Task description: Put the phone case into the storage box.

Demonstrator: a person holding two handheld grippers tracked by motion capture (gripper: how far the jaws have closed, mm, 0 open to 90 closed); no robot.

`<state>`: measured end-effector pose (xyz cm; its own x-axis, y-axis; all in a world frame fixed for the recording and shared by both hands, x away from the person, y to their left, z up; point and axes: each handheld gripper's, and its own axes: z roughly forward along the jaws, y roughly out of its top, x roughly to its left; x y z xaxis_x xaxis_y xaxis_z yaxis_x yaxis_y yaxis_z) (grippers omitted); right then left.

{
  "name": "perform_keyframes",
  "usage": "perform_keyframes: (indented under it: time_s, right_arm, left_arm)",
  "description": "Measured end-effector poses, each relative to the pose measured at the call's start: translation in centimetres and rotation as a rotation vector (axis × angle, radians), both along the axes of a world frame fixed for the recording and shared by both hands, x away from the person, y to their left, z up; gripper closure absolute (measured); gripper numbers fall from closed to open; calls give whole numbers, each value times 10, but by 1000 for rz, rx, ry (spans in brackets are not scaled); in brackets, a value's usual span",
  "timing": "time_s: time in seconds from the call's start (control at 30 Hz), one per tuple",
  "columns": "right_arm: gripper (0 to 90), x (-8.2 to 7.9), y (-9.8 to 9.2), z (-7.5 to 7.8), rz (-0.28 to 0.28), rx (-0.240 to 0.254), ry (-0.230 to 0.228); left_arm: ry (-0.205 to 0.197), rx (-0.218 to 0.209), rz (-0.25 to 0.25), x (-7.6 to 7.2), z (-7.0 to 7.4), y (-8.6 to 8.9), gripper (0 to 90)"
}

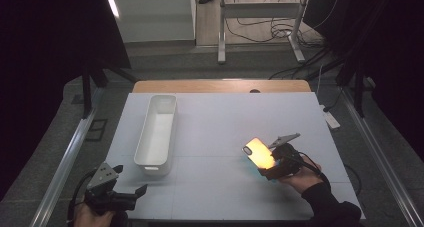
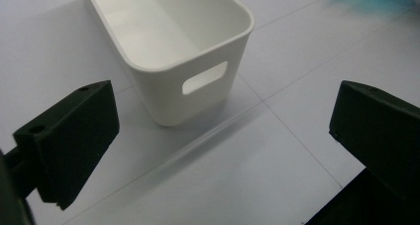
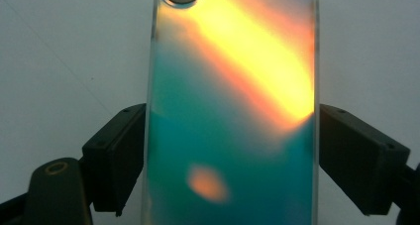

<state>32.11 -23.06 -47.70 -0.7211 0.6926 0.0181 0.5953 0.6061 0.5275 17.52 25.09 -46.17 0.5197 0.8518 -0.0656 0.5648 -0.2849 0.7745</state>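
Observation:
An iridescent phone case, glowing yellow-orange and teal, is held above the right part of the white table by my right gripper. In the right gripper view the phone case stands between the two black jaws, which press on its long edges; a ring-shaped camera cutout shows at its top. My left gripper is at the table's near left corner, open and holding nothing. In the left gripper view its jaws are wide apart, facing the near end of a long white bin.
The long white bin lies lengthwise on the left half of the white table, empty, with a handle slot in its near end. Behind the table are a wooden edge, table legs and cables on the floor.

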Motion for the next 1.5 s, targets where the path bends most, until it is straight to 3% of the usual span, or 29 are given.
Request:
perform_keyframes:
  time_s: [0.6, 1.0, 1.5]
  right_arm:
    - [166, -3, 0, 19, 9, 87, -70]
    - [166, -5, 1, 31, 37, 172, -117]
    - [166, -4, 4, 45, 67, 251, -142]
  left_arm:
    - [-17, 22, -53, 8, 4, -14, 0]
    - [-33, 5, -101, 18, 6, -24, 0]
    - [-46, -86, -180, 36, 14, -40, 0]
